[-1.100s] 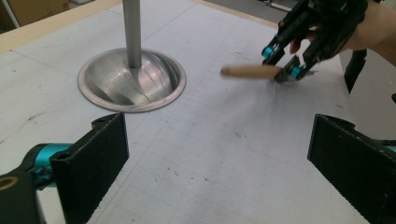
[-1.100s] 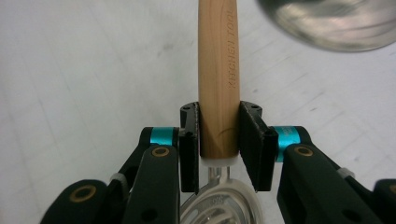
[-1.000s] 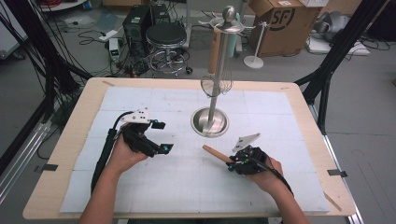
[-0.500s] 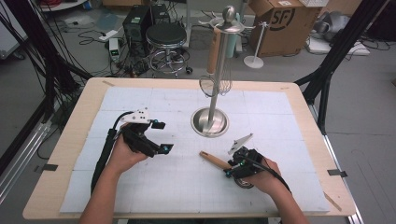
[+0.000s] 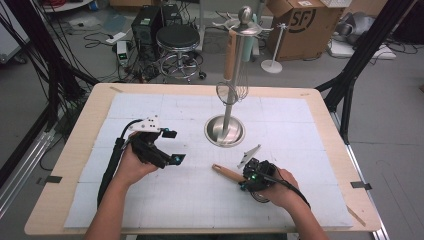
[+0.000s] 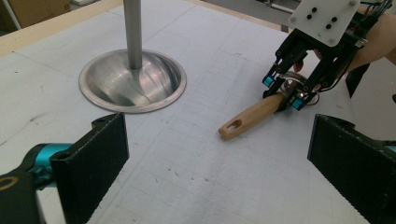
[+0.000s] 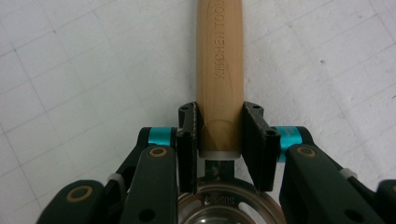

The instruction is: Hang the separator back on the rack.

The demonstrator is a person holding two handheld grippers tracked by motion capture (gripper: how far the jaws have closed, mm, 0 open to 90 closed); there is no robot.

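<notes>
A wooden table (image 5: 65,165) fills the frame's middle, covered by a white gridded mat (image 5: 165,200). On the mat, a metal stand (image 5: 224,131) sits upper centre, a wooden-handled utensil (image 5: 227,173) lower right.

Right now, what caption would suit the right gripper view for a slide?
Right gripper, jaws closed on the wooden handle of a kitchen tool, above the white gridded mat.

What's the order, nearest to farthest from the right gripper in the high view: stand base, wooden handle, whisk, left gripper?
1. wooden handle: between the right gripper jaws, pointing left.
2. stand base: table centre, just beyond.
3. left gripper: across to the left.
4. whisk: hanging on the stand, farthest back.
</notes>
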